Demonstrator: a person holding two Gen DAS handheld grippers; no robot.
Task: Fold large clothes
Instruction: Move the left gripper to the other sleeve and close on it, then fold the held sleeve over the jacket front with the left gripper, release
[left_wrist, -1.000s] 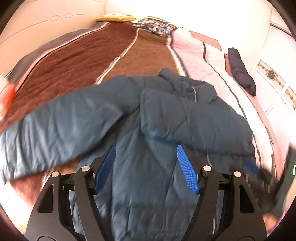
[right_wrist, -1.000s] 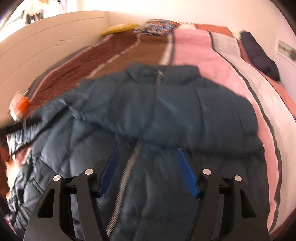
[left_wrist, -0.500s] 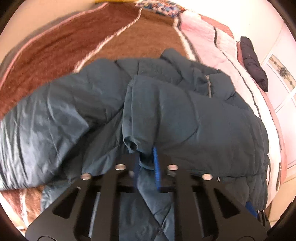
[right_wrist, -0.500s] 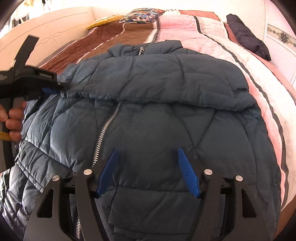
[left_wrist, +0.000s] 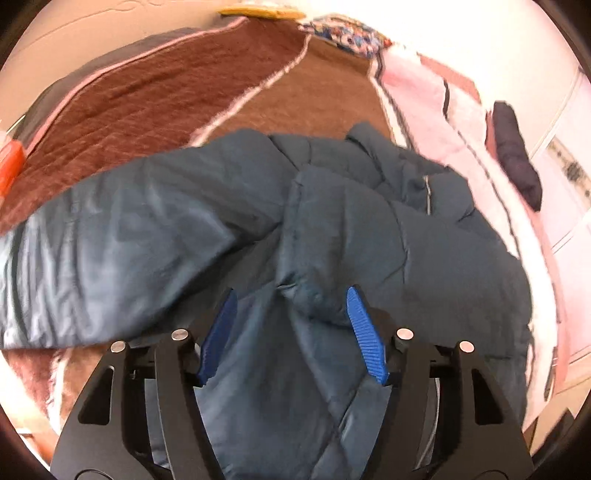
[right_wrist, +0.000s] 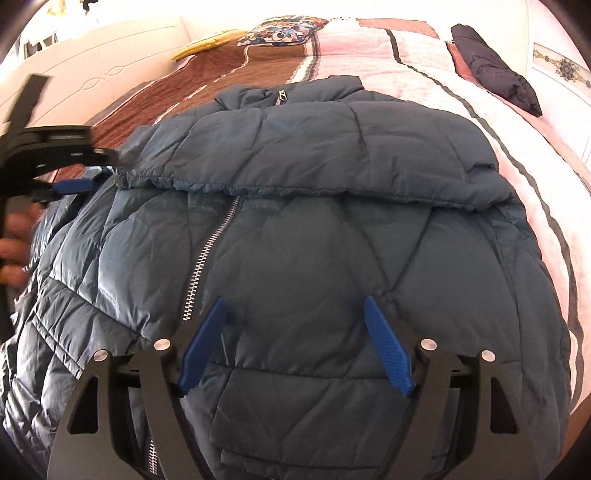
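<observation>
**Jacket on bed, both grippers spread**

Jacket (right_wrist: 314, 240) lies on the bed (right_wrist: 424, 62), one sleeve (right_wrist: 314, 155) folded across its chest. Left gripper (left_wrist: 291, 295) opening, sleeve cuff between pads, unpinched. Right gripper (right_wrist: 295, 302) opening above jacket front, holding nothing.

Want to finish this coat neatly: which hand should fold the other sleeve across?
Probably left: the left gripper, jaws opening, sits by the folded sleeve's cuff, with the spread sleeve beside it. The right gripper is over the jacket body.

A bed (right_wrist: 424, 62) in brown-and-pink blankets carries a teal puffer jacket (right_wrist: 332, 240) and pillows (right_wrist: 284, 31).
</observation>
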